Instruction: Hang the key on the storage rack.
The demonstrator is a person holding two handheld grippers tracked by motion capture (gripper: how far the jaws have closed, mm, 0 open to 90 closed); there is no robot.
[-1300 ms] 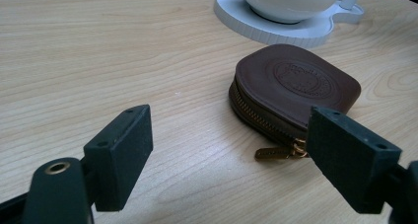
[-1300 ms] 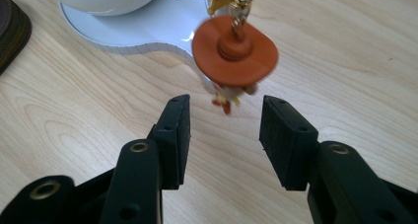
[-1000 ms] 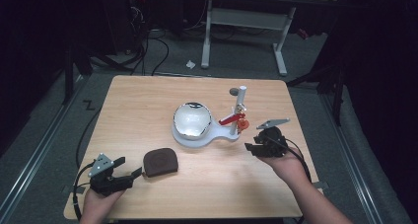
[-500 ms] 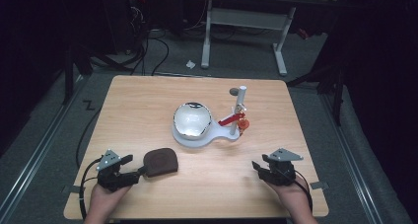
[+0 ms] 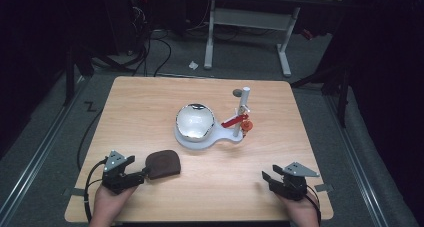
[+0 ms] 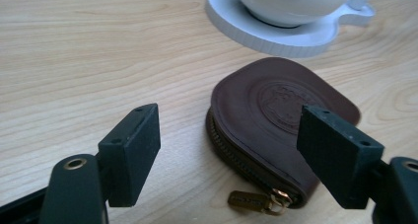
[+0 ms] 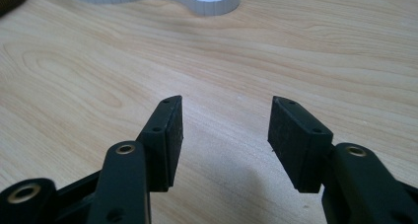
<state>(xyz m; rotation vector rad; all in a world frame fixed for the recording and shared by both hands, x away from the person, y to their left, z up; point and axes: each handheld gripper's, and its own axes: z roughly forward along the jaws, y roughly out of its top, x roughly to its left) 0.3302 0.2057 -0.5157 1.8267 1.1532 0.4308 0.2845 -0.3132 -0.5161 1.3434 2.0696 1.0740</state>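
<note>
1. Desk (image 5: 150,107): light wood, seen from above; dark floor with cables around it.
2. Pouch (image 5: 162,164): brown leather, zipped, lying flat on the near left part of the desk. An embossed round emblem shows on its top face in the left gripper view (image 6: 281,105). A brass zip pull (image 6: 251,200) lies on the wood at its near edge.
3. Left gripper (image 5: 134,175): held low at the near left corner, pointing at the pouch. Jaws stand wide, having just been closing a little. The pouch's near edge lies between them; neither pad presses on it. The right-hand pad overlaps the pouch in the left gripper view; contact cannot be told.
4. Right gripper (image 5: 267,178): held low at the near right corner, well apart from the pouch. Jaws have just been opening and stand apart, with bare wood between them (image 7: 224,135).
5. White stand (image 5: 200,137): mid-desk, beyond the pouch and near it, carrying a shiny rounded bowl (image 5: 195,121). A white post (image 5: 242,109) rises at its right end, with a red piece (image 5: 235,121) fixed to it.
</note>
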